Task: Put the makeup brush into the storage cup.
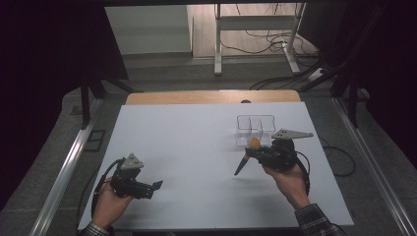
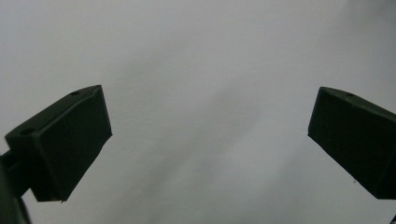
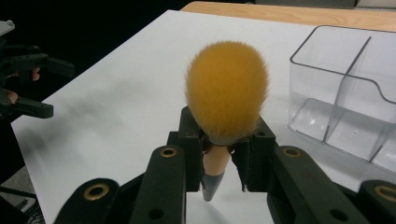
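white tabletop (image 1: 196, 147) under dim light: right gripper (image 3: 227, 144) clenched on makeup brush (image 3: 227, 88) at its neck, bristles up, held lifted just beside clear divided organizer (image 3: 345, 88), likely to drop it in; left gripper (image 1: 156, 185) released, idle, well apart.

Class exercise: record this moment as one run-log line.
right gripper: shut on makeup brush | left gripper: open, nothing between | clear organizer: on white table, beside brush

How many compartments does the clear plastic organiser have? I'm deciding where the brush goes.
3 can be seen in the clear plastic organiser: one on its left side, two on the right split by a cross divider. Its right end is cut off, so more may be hidden.
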The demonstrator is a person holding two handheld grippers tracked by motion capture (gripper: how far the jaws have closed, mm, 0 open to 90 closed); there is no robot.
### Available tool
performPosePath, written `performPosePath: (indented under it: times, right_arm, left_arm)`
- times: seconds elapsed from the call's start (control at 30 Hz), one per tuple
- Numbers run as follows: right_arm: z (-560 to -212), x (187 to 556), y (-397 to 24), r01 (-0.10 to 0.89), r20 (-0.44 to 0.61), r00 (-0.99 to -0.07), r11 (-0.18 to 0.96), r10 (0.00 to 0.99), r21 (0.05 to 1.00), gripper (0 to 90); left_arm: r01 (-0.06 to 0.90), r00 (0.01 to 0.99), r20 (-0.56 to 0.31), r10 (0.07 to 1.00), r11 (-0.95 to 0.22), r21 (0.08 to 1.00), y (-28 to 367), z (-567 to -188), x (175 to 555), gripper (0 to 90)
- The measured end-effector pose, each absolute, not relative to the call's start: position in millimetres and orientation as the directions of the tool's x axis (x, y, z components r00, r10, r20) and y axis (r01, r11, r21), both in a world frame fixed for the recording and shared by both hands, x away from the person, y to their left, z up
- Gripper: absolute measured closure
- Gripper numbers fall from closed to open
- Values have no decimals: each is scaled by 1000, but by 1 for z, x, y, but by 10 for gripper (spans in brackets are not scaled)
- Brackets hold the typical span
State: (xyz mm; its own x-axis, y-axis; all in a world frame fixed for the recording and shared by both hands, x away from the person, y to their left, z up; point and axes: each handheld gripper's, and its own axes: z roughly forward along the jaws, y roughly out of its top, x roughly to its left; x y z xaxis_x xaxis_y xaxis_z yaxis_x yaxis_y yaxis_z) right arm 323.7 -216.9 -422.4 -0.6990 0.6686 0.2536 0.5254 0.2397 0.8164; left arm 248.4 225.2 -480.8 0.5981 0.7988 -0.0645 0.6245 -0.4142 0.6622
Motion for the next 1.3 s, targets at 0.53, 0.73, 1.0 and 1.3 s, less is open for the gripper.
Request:
performPosePath:
  times: [0.53, 0.73, 1.0, 1.3]
  right_arm:
    - [-421, 328, -231, 535, 251, -675, 226, 693, 814, 732]
    - [-420, 329, -237, 542, 252, -663, 219, 705, 812, 732]
    - [-418, 330, -249, 547, 245, -642, 210, 726, 810, 732]
    - [-415, 331, -258, 553, 247, -625, 197, 740, 809, 733]
  left_arm:
    - [652, 530, -42, 847, -375, 659, 251, -481, 242, 0]
    - [665, 497, -33, 867, -357, 656, 263, -481, 239, 0]
    - [670, 489, -42, 871, -344, 658, 266, -483, 238, 0]
    - [665, 529, -41, 847, -384, 641, 251, -489, 241, 0]
